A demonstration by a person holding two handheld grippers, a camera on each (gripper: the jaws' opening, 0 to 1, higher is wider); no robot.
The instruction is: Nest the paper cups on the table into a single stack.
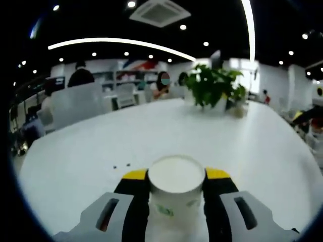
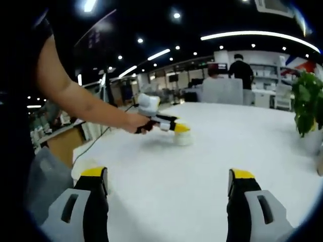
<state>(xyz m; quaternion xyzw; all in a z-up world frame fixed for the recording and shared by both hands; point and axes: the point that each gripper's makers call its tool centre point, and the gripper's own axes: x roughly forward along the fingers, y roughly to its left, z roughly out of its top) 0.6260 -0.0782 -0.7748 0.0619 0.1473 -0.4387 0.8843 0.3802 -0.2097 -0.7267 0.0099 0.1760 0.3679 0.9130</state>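
Observation:
A white paper cup (image 1: 176, 189) with green print stands upright between the yellow-tipped jaws of my left gripper (image 1: 176, 174), which is shut on it. From the right gripper view the same cup (image 2: 182, 137) rests on the white table (image 2: 212, 166) with the left gripper (image 2: 179, 128) around it, held by a person's hand (image 2: 137, 122). My right gripper (image 2: 168, 175) stands open low over the table, nothing between its fingers, well short of the cup.
A potted green plant (image 1: 214, 86) stands at the far side of the table, seen also as the plant (image 2: 309, 103) at the right edge. Chairs, desks and people are in the room behind. The person's arm (image 2: 70, 91) reaches in from the left.

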